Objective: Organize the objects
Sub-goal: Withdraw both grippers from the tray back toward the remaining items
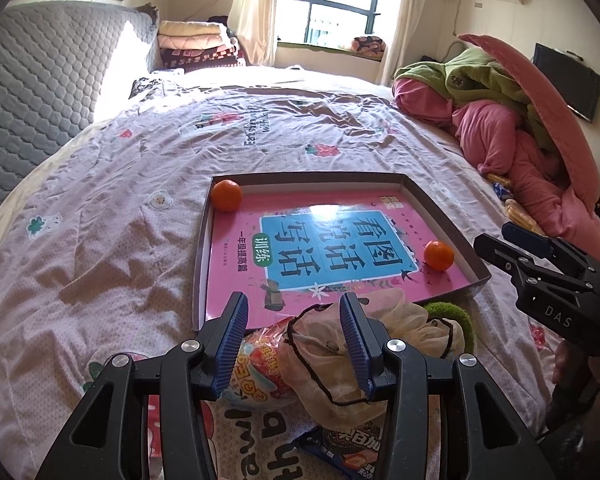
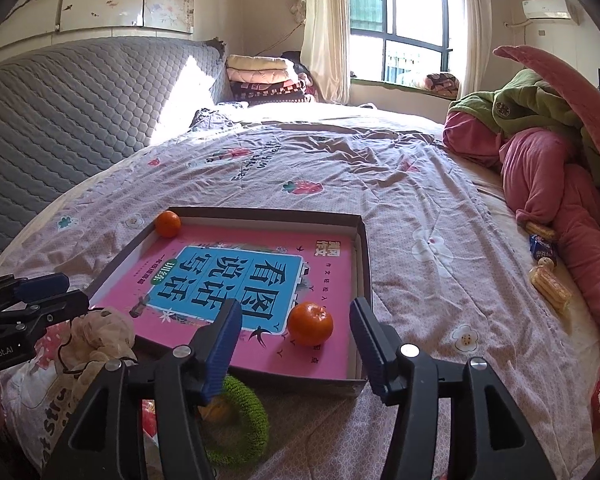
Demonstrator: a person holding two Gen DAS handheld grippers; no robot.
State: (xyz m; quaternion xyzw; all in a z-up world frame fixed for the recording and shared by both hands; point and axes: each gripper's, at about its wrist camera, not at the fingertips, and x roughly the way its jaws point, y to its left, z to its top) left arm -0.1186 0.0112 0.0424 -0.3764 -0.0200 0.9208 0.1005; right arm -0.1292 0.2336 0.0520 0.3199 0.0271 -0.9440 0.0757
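Note:
A shallow cardboard tray (image 1: 308, 178) (image 2: 260, 213) lies on the bed with a pink book (image 1: 240, 280) (image 2: 228, 264) inside. One orange (image 1: 227, 196) (image 2: 168, 224) rests in its far corner, another (image 1: 438, 255) (image 2: 310, 323) on the book near the front. My left gripper (image 1: 294, 300) (image 2: 74, 292) is open above a mesh drawstring bag (image 1: 320, 356) (image 2: 100, 332) and a red snack packet (image 1: 260, 364); the pads do not press on them. My right gripper (image 2: 296, 306) (image 1: 496, 240) is open, framing the near orange without touching it. A green knitted ring (image 2: 248, 412) (image 1: 456, 316) lies below it.
A dark snack packet (image 1: 340, 452) lies at the bed's near edge. Pink and green bedding (image 2: 540, 160) is heaped on the right, with wrapped biscuits (image 2: 550, 288) and a blue wrapper (image 2: 542, 248) beside it. A grey quilted headboard (image 2: 60, 120) stands at the left.

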